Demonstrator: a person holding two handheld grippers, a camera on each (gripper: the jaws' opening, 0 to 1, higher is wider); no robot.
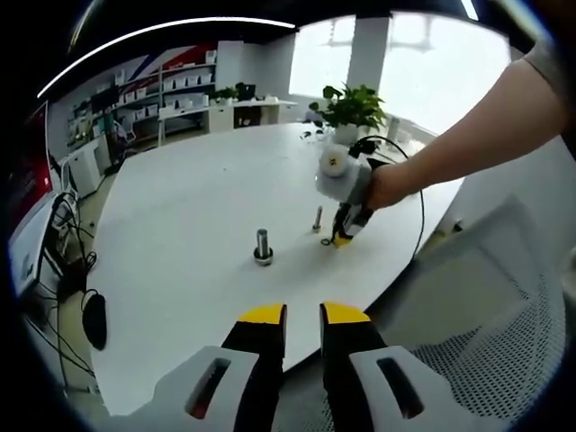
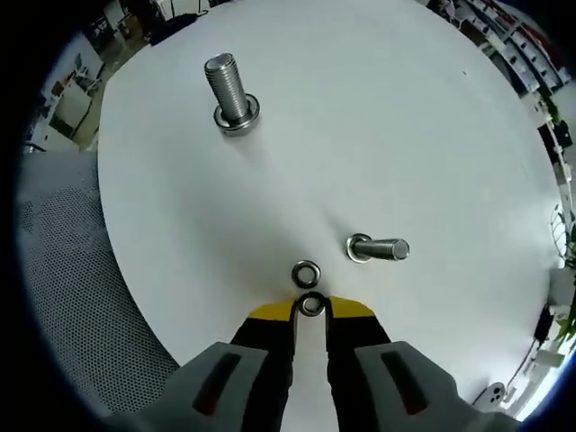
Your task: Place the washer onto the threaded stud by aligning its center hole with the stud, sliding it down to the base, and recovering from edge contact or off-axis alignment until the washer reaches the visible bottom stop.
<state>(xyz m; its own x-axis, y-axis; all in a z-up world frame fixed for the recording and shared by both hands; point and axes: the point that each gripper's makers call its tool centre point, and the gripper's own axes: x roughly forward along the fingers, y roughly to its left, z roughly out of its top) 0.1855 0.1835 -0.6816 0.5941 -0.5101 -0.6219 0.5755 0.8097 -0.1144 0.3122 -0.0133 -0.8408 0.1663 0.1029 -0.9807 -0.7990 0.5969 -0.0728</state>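
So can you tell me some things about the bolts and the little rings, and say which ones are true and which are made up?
1. The right gripper is closing on a washer. True.
2. Another washer lies on the table just beyond it. True.
3. Both bolts are lying down. False: the large stud stands upright; the smaller bolt lies on its side.
4. The left gripper holds a washer. False: its jaws are empty.

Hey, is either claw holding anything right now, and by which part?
The right claw pinches a washer by its outer rim, at the table. The left claw holds nothing.
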